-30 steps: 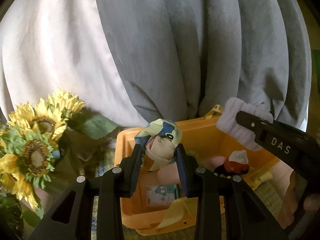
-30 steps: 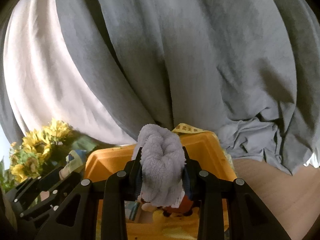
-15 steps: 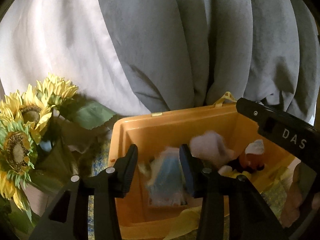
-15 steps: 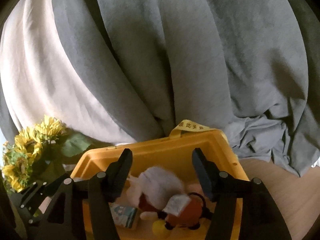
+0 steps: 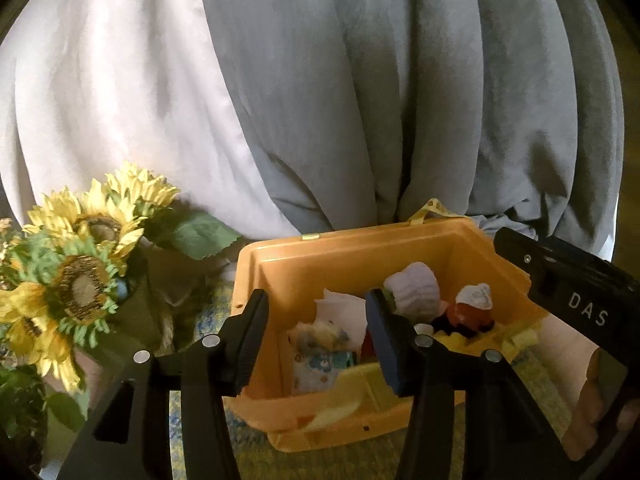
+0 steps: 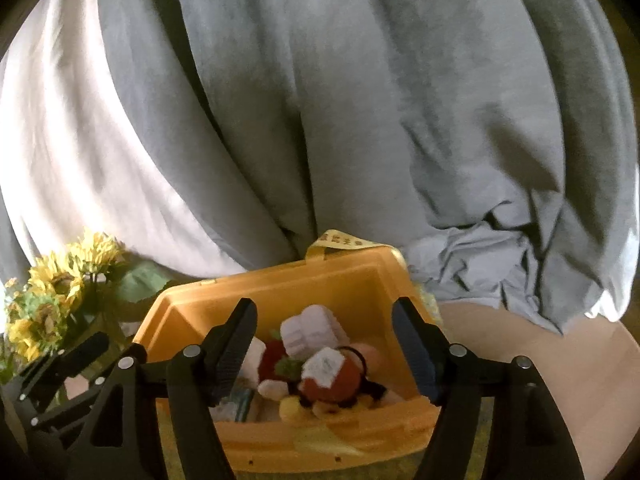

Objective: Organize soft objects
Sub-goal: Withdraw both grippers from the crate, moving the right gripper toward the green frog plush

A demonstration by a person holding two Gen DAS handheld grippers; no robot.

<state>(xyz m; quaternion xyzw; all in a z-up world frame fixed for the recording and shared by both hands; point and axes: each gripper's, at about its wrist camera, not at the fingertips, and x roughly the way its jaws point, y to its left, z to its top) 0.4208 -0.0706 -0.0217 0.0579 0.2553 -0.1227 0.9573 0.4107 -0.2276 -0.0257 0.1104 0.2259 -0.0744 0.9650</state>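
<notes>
Both sets of jaws are opening right now and neither has anything pinched in it. left gripper (image 5: 316,334) is parted about halfway, with the stuff in the bin showing through the gap but nothing touching the pads. right gripper (image 6: 324,346) is spread a bit wider, same deal, just framing the pile below it

Pose-wise both grippers hang side by side over the near edge of the orange bin (image 5: 360,254), angled down into it. From the left cam you can see the right one poking in from the right side with "DAS" printed on it, plus some of the person's fingers (image 5: 596,400) wrapped under it at the lower right. From the right cam the left gripper is down in the lower left corner

Soft stuff is all sitting in the bin: a pale lilac rolled towel (image 6: 312,330) toward the back, a red-orange plush (image 6: 340,378) with a white tag on it and black and yellow bits at the front, a small fuzzy cream toy (image 5: 322,332) and a little printed packet (image 5: 316,370) with a blue cartoon on it on the left side

Bin sits on a patterned mat, sunflowers (image 5: 80,280) just to its left, grey and white curtains (image 5: 360,100) behind
</notes>
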